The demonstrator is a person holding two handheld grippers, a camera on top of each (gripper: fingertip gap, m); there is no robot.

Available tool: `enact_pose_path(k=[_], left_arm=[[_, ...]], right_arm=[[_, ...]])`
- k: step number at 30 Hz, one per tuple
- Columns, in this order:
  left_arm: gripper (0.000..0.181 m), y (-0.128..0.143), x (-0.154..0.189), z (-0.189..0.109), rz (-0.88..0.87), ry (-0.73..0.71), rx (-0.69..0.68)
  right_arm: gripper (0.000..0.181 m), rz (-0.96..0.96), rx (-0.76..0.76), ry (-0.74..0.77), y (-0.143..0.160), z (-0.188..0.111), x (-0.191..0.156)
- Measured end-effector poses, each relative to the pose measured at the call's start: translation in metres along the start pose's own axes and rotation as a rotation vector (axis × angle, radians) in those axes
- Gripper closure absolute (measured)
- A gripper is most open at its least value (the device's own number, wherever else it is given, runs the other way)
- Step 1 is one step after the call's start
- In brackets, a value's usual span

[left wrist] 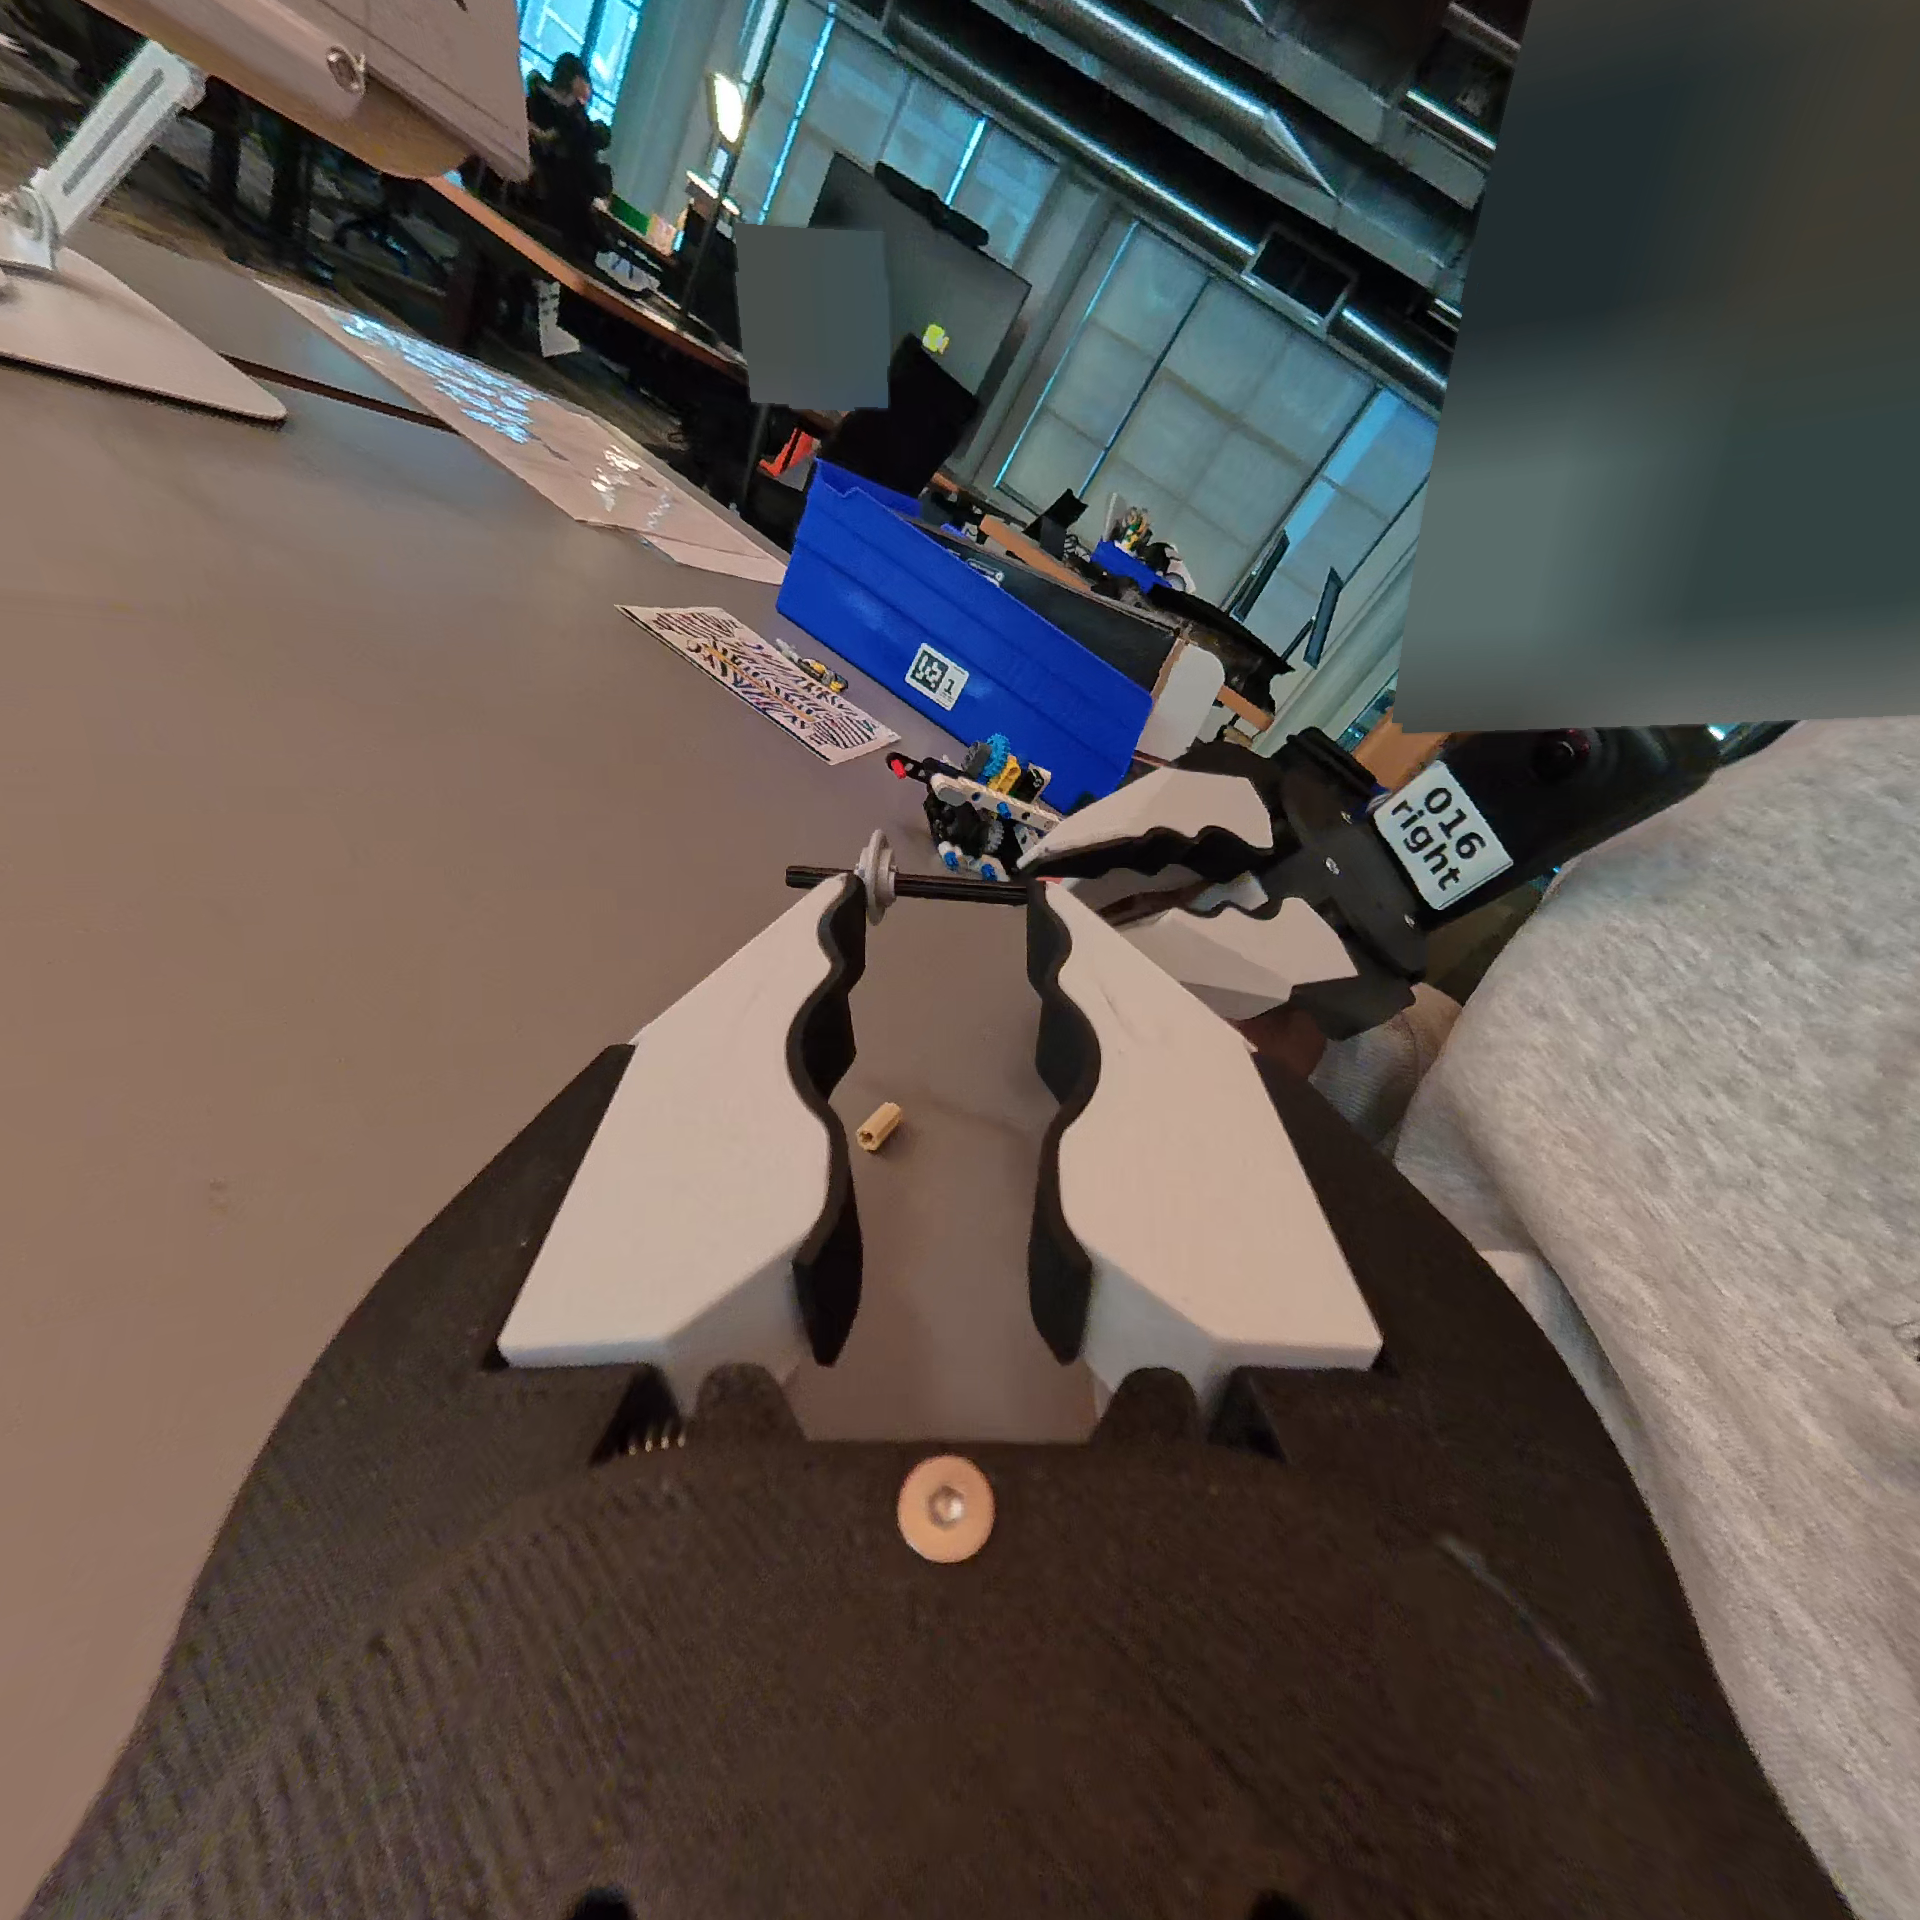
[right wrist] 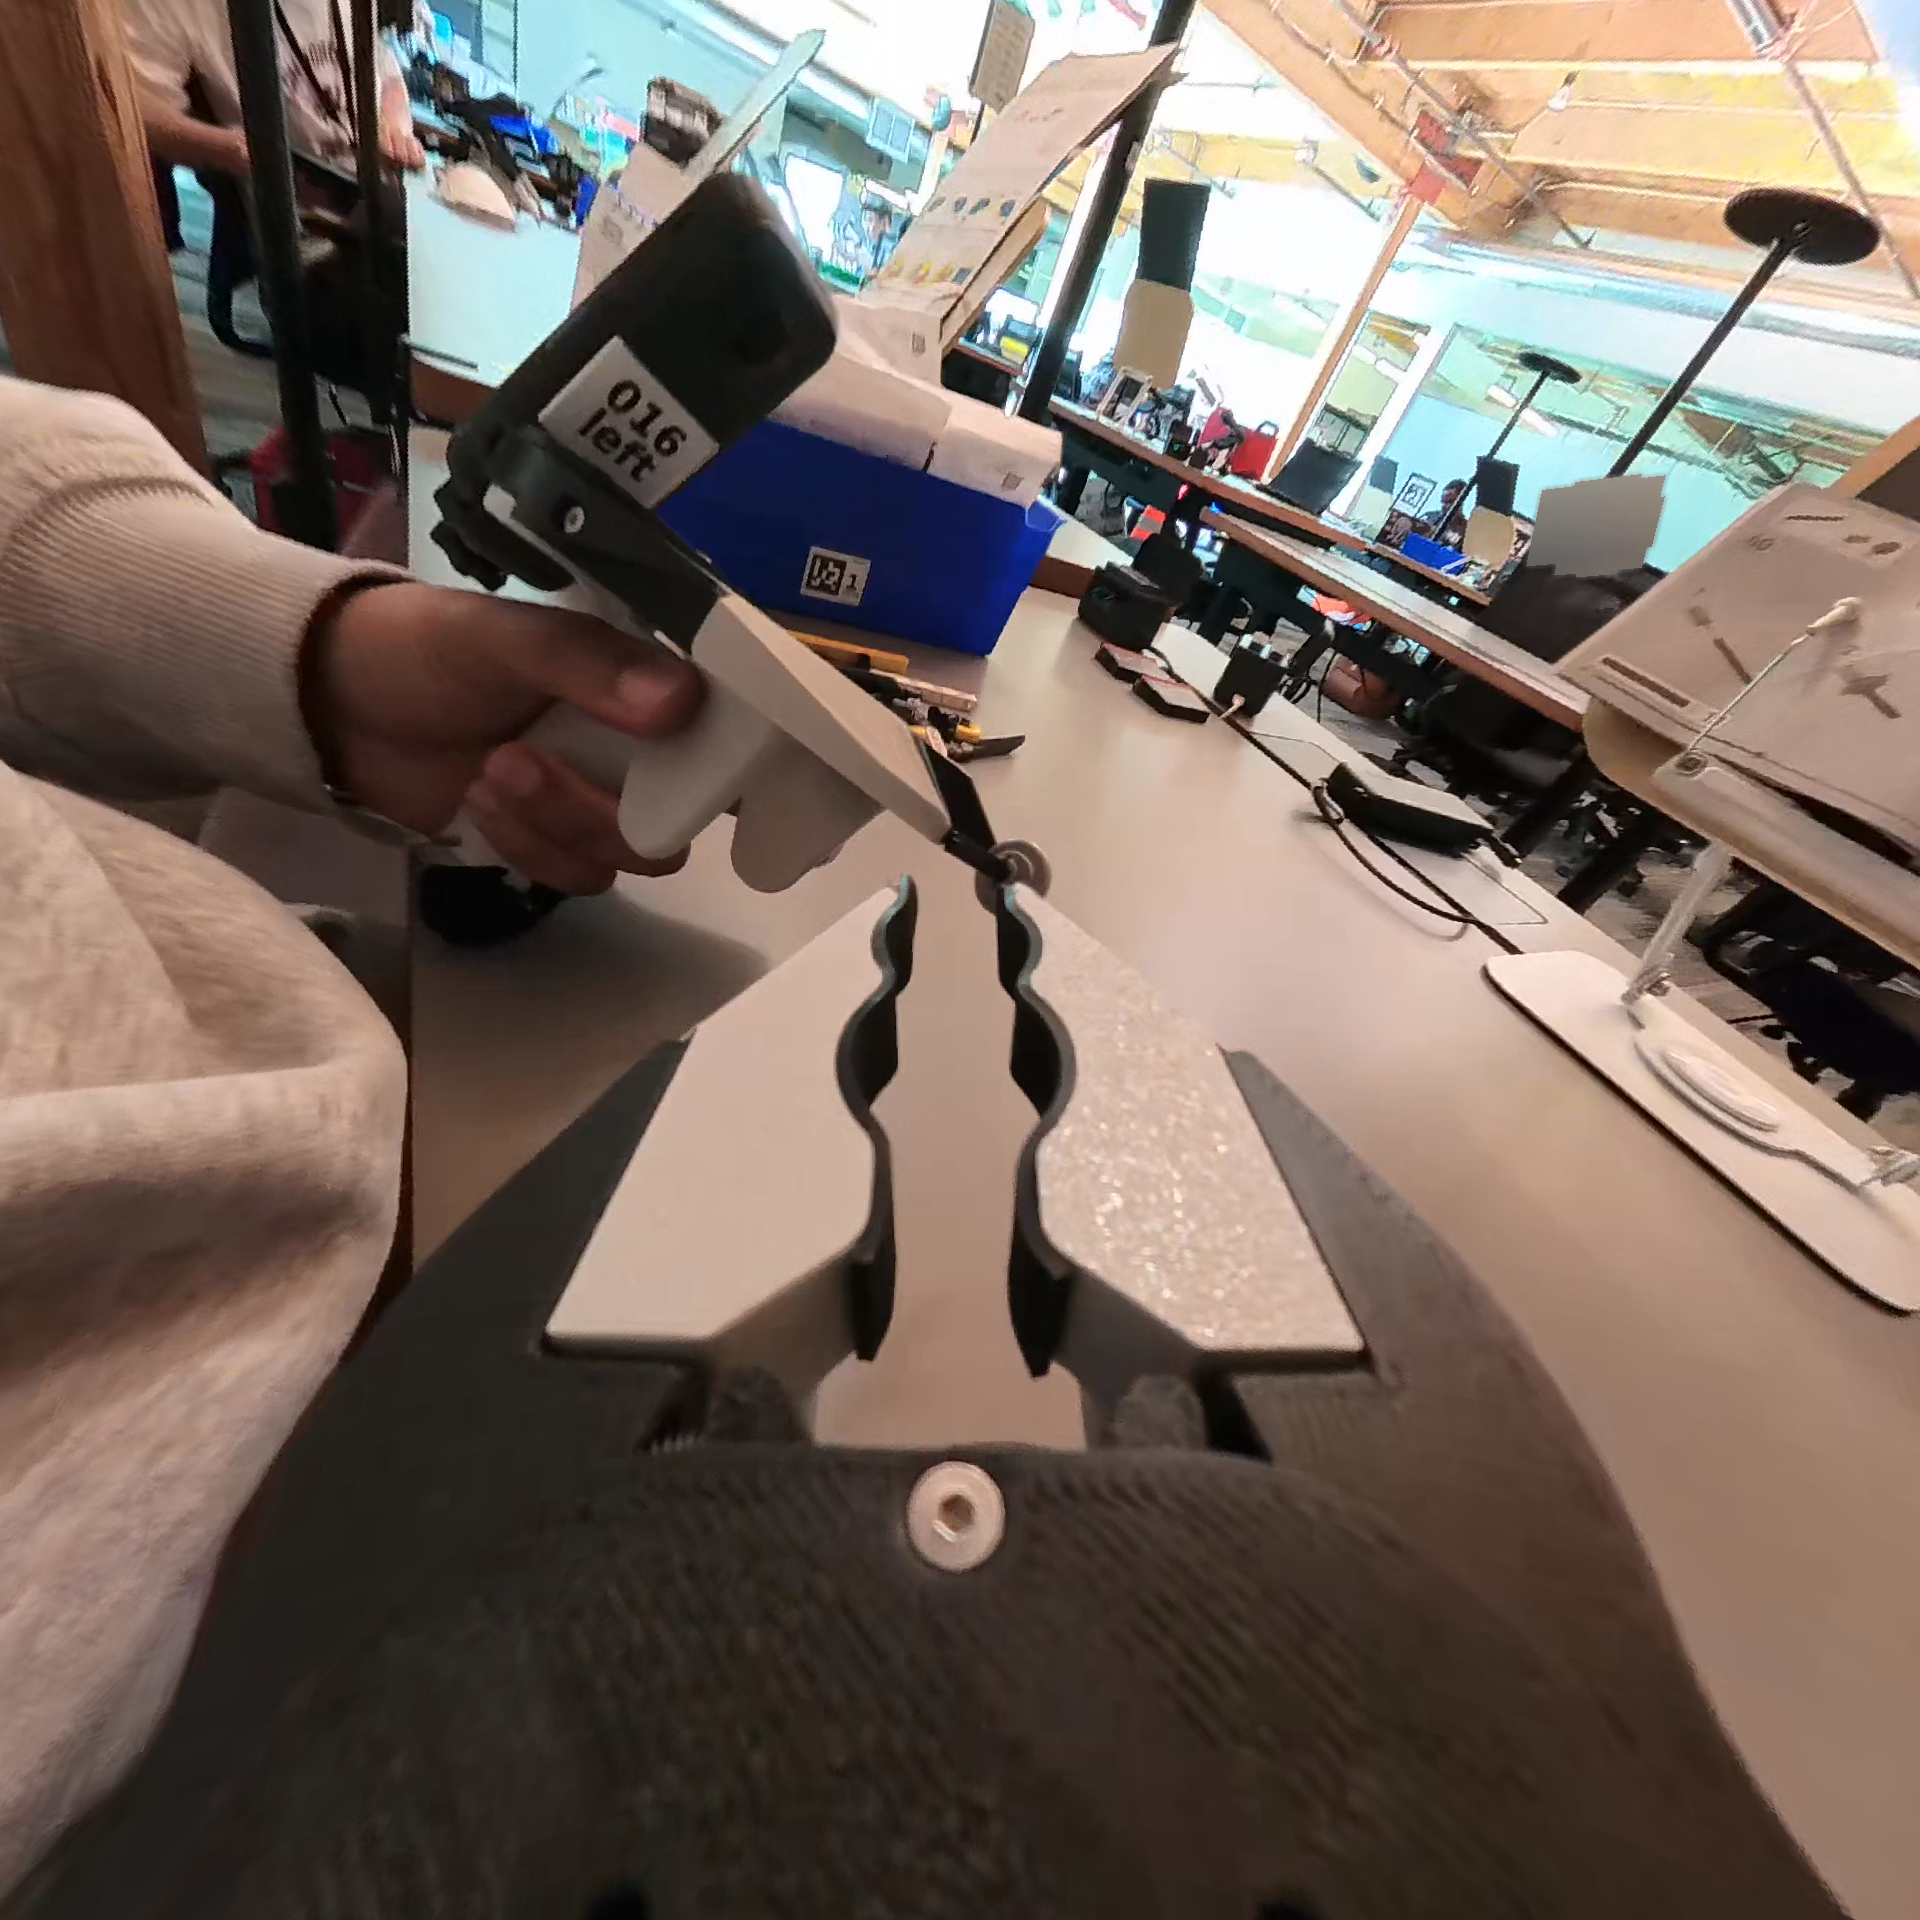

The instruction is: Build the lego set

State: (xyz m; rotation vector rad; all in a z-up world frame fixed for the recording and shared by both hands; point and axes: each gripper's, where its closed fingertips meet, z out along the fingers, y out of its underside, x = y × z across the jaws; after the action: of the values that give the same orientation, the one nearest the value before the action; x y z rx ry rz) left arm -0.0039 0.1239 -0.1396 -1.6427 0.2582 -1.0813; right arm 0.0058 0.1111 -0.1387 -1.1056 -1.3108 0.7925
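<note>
A black axle [left wrist: 956,888] with a small grey wheel [left wrist: 878,873] on it spans the tips of my left gripper [left wrist: 940,894]. The wheel sits against the left pad and the axle's right end against the right pad, so the jaws stand wide but clamp it lengthwise. My right gripper [right wrist: 953,891] is partly open and empty, its tips just short of the axle [right wrist: 977,857] and wheel [right wrist: 1027,868]. Its fingers [left wrist: 1164,816] come in from the right. A partly built lego model [left wrist: 977,810] stands on the table behind. A small tan piece [left wrist: 881,1125] lies under the left gripper.
A blue bin [left wrist: 883,592] stands behind the model and also shows in the right wrist view [right wrist: 883,520], with loose parts [right wrist: 914,707] beside it. A sticker sheet [left wrist: 758,675] lies nearby. A white stand base [right wrist: 1662,1091] and a black box with a cable [right wrist: 1403,810] sit to the right.
</note>
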Motion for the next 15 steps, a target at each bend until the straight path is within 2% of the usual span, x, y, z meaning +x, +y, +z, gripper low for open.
enact_pose_path(k=[12, 15], left_arm=[[0.154, 0.012, 0.008, 0.007, -0.038, 0.037, -0.067], [0.153, 0.016, 0.009, 0.008, -0.053, 0.044, -0.09]], right_arm=[[0.163, -0.142, -0.051, 0.02, 0.008, 0.003, -0.005], [0.169, -0.152, -0.048, 0.024, 0.008, 0.001, -0.004]])
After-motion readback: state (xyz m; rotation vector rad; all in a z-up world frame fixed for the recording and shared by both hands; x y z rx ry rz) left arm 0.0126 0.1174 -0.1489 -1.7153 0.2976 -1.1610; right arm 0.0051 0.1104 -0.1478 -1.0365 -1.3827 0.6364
